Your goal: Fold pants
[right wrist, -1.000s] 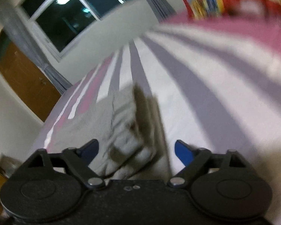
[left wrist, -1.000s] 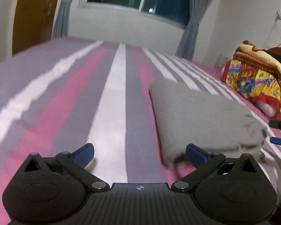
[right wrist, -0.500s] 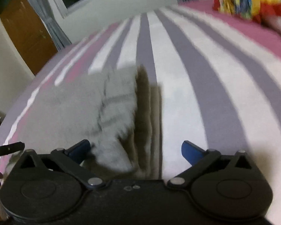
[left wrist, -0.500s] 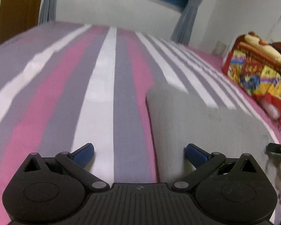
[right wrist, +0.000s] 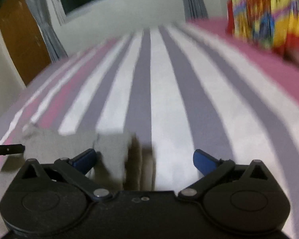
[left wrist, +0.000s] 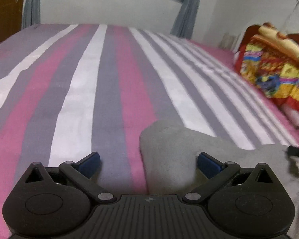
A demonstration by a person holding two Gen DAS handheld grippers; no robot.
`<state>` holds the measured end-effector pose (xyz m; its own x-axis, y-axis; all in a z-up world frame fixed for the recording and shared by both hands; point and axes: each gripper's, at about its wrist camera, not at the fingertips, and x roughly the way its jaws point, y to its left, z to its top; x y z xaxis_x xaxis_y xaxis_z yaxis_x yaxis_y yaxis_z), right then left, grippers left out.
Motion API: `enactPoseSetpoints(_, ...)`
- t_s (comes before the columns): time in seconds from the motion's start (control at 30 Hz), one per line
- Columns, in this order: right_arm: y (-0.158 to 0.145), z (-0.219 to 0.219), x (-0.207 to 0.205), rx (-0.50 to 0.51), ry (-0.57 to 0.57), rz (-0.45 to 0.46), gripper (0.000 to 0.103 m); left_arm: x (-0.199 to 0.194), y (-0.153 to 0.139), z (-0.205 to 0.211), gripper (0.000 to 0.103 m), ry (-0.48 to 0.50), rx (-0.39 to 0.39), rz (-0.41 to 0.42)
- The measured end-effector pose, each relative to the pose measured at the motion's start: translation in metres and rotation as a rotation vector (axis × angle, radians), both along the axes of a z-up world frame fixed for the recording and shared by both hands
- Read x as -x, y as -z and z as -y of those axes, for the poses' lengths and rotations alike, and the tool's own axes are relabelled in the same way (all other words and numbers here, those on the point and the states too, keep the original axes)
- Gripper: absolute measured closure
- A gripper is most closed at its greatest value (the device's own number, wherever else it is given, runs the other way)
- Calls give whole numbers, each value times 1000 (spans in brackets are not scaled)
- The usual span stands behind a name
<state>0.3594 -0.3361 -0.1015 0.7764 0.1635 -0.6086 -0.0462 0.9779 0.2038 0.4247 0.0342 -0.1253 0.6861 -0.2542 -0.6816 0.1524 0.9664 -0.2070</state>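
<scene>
We see the folded grey pants [left wrist: 181,151] lying flat on the striped bedsheet [left wrist: 85,91]. Our left gripper [left wrist: 148,162] is spread wide with nothing clamped, one corner of the pants between its jaws. Our right gripper [right wrist: 144,160], having just widened, stands apart above the stacked edge, pads clear.

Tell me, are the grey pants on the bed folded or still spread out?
Folded. The grey pants lie as a compact rectangle on the striped bed, with stacked layers showing at their right edge; neither gripper holds them.
</scene>
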Motion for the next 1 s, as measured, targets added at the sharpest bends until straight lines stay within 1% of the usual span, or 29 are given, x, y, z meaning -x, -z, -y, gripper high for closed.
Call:
enactPoseSetpoints(0.07, 3, -2, -13, -4, -1, -13, 0, -15, 14, 2, 0, -8, -1, -63)
enactPoseSetpoints(0.1, 9, -5, -21, 25, 4, -46, 0, -19, 19, 1, 0, -16, 9, -79)
enactPoseSetpoints(0.13, 18, -8, -28, 49, 11, -93, 0, -18, 22, 1, 0, -28, 16, -70)
enactPoseSetpoints(0.17, 24, -8, -32, 34, 18, -117, 0, -16, 22, 2, 0, -33, 10, -65)
enactPoseSetpoints(0.23, 28, -1, -32, -23, 36, -112, 0, -10, 20, 6, 0, -33, -10, -52)
enactPoseSetpoints(0.33, 24, 0, -22, -22, 34, -91, 0, 1, 15, 7, 0, -17, -37, -50)
enactPoseSetpoints(0.47, 22, 3, -13, -31, 39, -101, 0, 14, 7, 8, 0, -7, -75, -52)
enactPoseSetpoints(0.6, 13, -2, 1, -5, 29, -104, 0, 29, 2, 3, 0, -19, -70, -52)
enactPoseSetpoints(0.7, 14, -4, 10, 12, 15, -137, 0, 42, 1, -2, 0, -18, -56, -65)
enactPoseSetpoints(0.77, 12, -3, 19, 8, 7, -143, 0, 52, 1, -3, 0, -8, -70, -67)
enactPoseSetpoints(0.83, 11, -4, 28, 21, -1, -152, 0, 65, 1, -3, 0, 4, -79, -64)
enactPoseSetpoints(1.0, 11, 2, 48, 22, -9, -175, 0, 105, 3, -7, 0, 15, -73, -52)
